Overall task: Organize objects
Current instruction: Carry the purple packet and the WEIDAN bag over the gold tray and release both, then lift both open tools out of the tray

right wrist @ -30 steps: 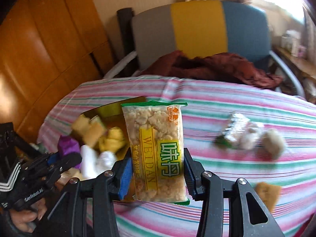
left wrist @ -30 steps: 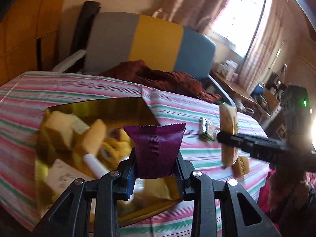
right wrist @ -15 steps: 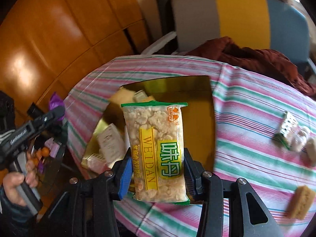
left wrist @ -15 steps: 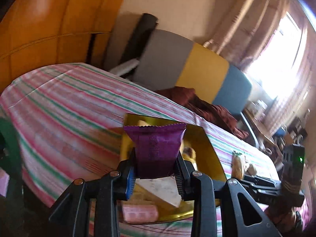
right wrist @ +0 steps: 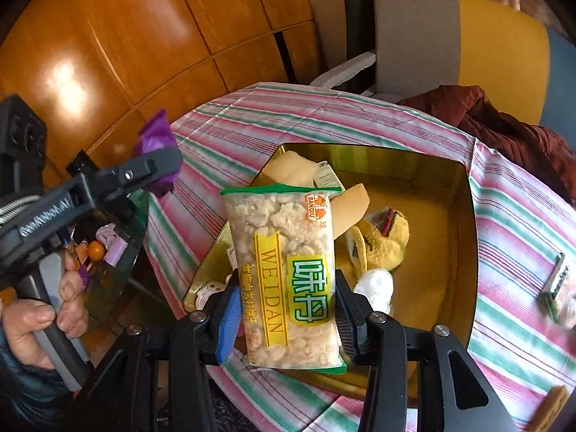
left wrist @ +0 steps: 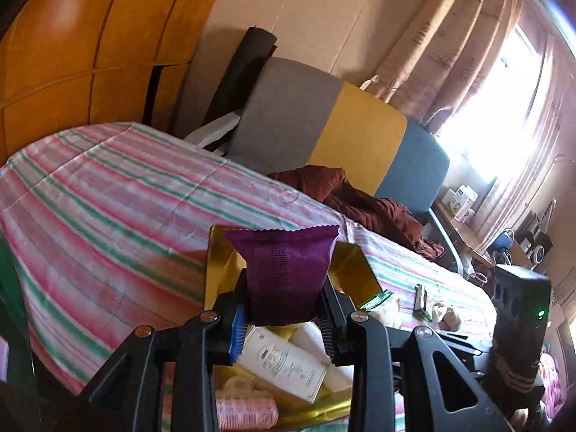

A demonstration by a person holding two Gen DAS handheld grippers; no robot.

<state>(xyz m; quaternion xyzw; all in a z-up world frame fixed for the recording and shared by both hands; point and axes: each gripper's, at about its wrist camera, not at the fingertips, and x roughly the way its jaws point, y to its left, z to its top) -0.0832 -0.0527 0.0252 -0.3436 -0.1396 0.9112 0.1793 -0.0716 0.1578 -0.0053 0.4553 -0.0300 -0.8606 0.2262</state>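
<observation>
Purple foil snack packet [left wrist: 286, 277] is pinched upright in the left gripper [left wrist: 284, 318] near the gold tray [right wrist: 464, 237], while the right gripper [right wrist: 284, 318] clamps a clear WEIDAN rice-cracker pack [right wrist: 284, 277] right above that tray. If it were me I'd lower each one into the bare gold patch on the window side before letting go, since the near side is already piled with a yellow plush toy [right wrist: 381, 241] and a white packet [left wrist: 284, 360]. More snacks [left wrist: 435, 309] lie loose on the striped tablecloth [left wrist: 108, 198], and the two grippers are close enough to bump.
</observation>
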